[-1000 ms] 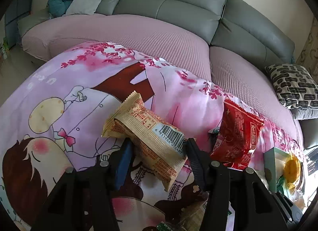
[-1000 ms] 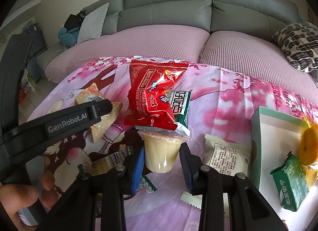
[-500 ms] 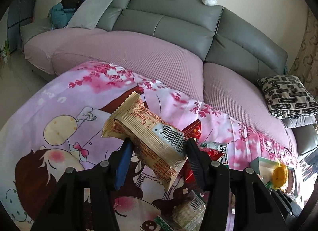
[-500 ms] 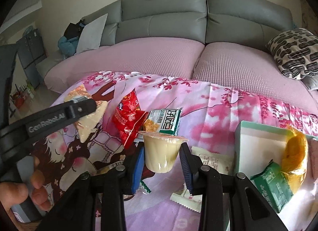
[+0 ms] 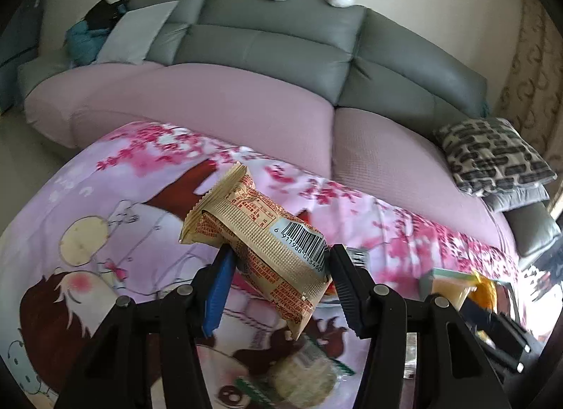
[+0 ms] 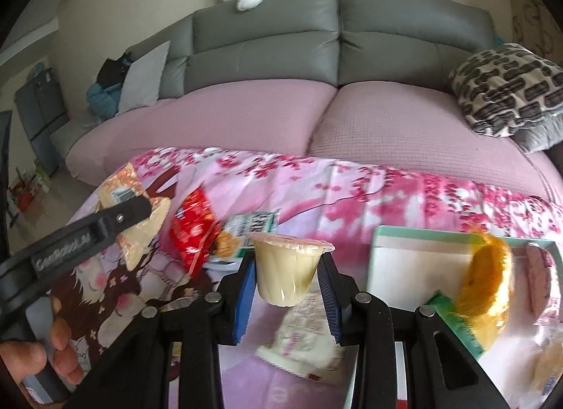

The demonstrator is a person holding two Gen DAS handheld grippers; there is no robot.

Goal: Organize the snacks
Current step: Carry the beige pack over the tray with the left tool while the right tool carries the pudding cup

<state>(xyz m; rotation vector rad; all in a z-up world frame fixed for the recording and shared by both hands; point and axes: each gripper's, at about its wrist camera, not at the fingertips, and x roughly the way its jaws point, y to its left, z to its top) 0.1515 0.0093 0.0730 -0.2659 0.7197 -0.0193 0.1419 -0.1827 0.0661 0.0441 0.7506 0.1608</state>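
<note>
Left tongs [image 5: 278, 268] clenched on the beige wafer packet [image 5: 260, 243]; right tongs [image 6: 286, 284] clenched on the pudding cup [image 6: 286, 268]. Since a second ago we have lifted both clear of the bench [image 6: 352, 191]. The box [image 6: 404, 254] lies at three o'clock, probably their destination.

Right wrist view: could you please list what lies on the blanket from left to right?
Beige wrapped snack held in the left gripper → red snack bag → pudding cup in the right gripper → white box → orange-wrapped snack.
</note>
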